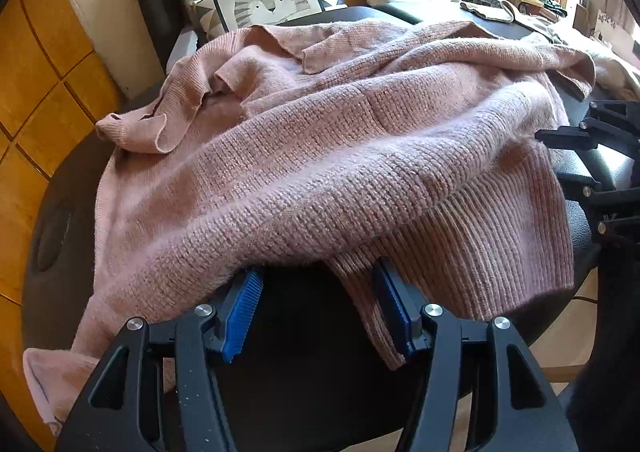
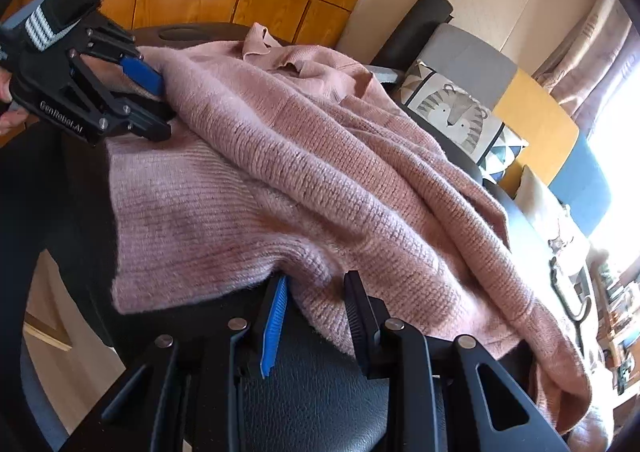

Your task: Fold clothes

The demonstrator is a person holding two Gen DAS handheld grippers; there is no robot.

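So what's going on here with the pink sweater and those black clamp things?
A person is folding a pink knitted sweater spread in loose folds over a dark padded surface. They hold a two-finger gripper in each hand. The left gripper and the right gripper both sit at the sweater's near edge, jaws apart with no firm grip visible. No neat fold is made yet.

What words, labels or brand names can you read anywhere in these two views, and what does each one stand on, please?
"GenRobot.AI": white lettering on the black body of the left gripper, seen from the right wrist camera.
Items on the shelves at the far right: too small and blurred to read.
The tiger cushion bears a picture only, no text.
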